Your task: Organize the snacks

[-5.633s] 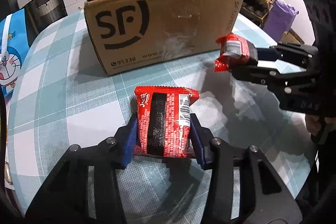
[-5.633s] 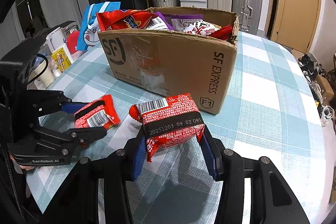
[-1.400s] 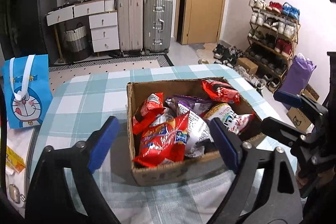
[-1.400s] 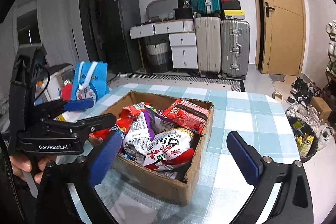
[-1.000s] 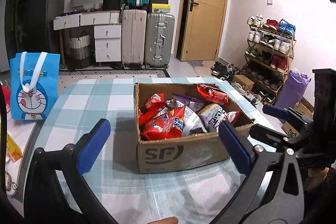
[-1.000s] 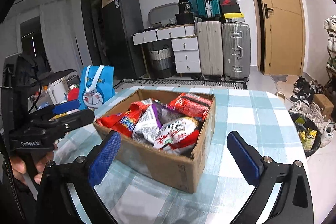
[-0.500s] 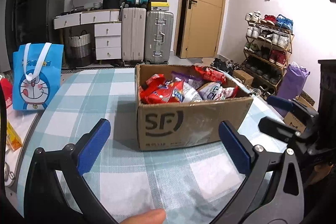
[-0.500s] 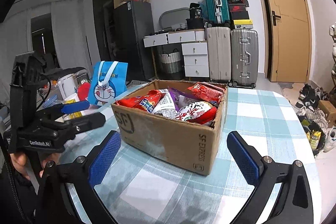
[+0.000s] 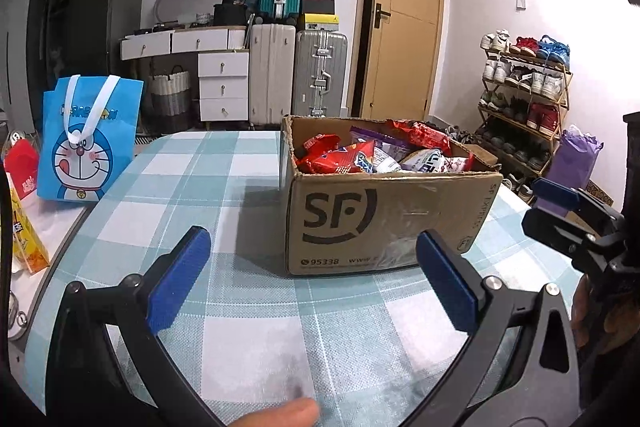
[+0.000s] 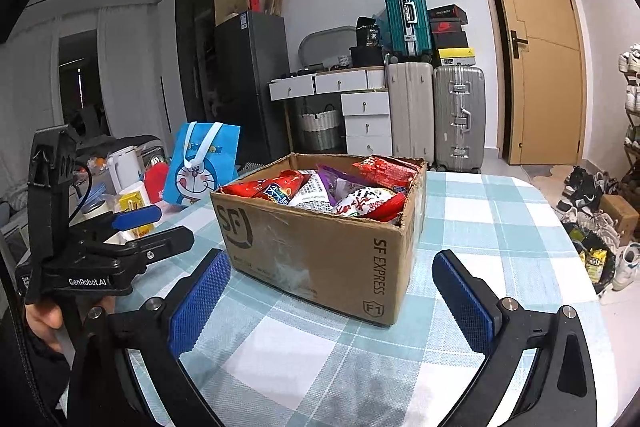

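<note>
**Corrugated box of snacks on the checked desk, both tools empty**

The cardboard box (image 9: pixel 384 219) — brown corrugated board with a black "SF" logo and a patch of clear tape on its front — stands on the desk (image 9: pixel 256 311), whose woven cloth is checked in pale teal and white. Inside the box, glossy crinkled snack packets (image 10: pixel 340 191) in red, purple and white are heaped up to the rim.

In front of the box, the left tool (image 9: pixel 312 283) has its jaws wide apart, nothing between the ribbed blue pads (image 9: pixel 178 279). The right tool (image 10: pixel 330 301) — matte black arms, textured blue pads — is likewise spread and empty before the box's near corner.

Left of the box, at the desk's edge, a blue cartoon-cat bag (image 9: pixel 88 139) stands upright.
</note>
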`<control>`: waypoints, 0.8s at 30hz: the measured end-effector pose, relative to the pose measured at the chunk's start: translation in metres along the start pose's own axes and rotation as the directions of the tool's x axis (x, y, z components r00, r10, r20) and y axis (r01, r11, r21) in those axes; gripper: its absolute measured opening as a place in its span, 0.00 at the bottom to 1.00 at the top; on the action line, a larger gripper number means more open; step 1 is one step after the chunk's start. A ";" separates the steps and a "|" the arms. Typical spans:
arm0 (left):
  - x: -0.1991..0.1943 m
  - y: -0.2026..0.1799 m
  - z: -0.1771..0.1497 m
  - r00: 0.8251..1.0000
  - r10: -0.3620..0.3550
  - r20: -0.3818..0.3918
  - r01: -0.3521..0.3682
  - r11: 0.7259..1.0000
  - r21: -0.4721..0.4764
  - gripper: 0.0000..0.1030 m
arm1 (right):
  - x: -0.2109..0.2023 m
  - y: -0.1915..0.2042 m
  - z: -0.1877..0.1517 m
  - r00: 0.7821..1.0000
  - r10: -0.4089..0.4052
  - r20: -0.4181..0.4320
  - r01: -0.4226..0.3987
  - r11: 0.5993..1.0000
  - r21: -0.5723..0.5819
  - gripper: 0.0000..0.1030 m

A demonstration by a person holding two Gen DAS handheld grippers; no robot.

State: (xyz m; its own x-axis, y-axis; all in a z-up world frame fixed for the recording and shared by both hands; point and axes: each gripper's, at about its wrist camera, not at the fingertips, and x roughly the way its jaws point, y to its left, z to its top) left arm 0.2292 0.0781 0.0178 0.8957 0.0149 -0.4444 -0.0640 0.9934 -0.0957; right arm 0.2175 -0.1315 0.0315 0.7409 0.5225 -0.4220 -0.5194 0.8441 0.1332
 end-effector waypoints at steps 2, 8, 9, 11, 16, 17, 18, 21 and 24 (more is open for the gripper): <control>-0.003 -0.003 -0.001 1.000 0.007 0.020 -0.007 1.000 0.008 1.00 | -0.001 -0.001 -0.001 1.000 -0.013 0.020 0.013 1.000 -0.002 1.00; -0.008 -0.008 -0.003 0.997 0.014 0.070 -0.016 1.000 0.022 1.00 | -0.004 -0.004 -0.002 0.998 -0.038 0.056 0.038 0.999 -0.002 1.00; -0.008 -0.008 -0.004 0.997 0.014 0.075 -0.016 1.000 0.022 1.00 | -0.005 -0.004 -0.003 0.998 -0.038 0.058 0.038 0.999 0.000 1.00; -0.008 -0.009 -0.004 0.997 0.018 0.077 -0.019 1.000 0.021 1.00 | -0.004 -0.004 -0.003 0.997 -0.038 0.063 0.038 0.999 0.000 1.00; -0.007 -0.009 -0.004 0.997 0.020 0.076 -0.022 1.000 0.020 1.00 | -0.003 -0.002 -0.005 0.998 -0.035 0.059 0.036 0.999 -0.015 1.00; -0.007 -0.009 -0.004 0.997 0.021 0.076 -0.023 1.000 0.021 1.00 | -0.003 -0.002 -0.006 0.998 -0.035 0.059 0.036 0.999 -0.018 1.00; -0.007 -0.009 -0.004 0.997 0.019 0.076 -0.021 1.000 0.022 1.00 | -0.002 -0.002 -0.006 0.998 -0.036 0.057 0.037 0.999 -0.019 1.00; -0.008 -0.009 -0.004 0.997 0.020 0.077 -0.022 1.000 0.022 1.00 | -0.002 -0.001 -0.006 0.998 -0.032 0.061 0.033 0.999 -0.022 1.00; -0.007 -0.008 -0.004 0.997 0.019 0.076 -0.021 1.000 0.023 1.00 | -0.003 -0.002 -0.007 0.997 -0.031 0.064 0.032 0.999 -0.021 1.00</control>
State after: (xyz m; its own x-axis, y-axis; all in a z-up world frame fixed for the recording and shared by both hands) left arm 0.2215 0.0697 0.0183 0.9250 0.0427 -0.3776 -0.0726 0.9952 -0.0656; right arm 0.2138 -0.1359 0.0266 0.7823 0.5030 -0.3674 -0.5041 0.8577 0.1008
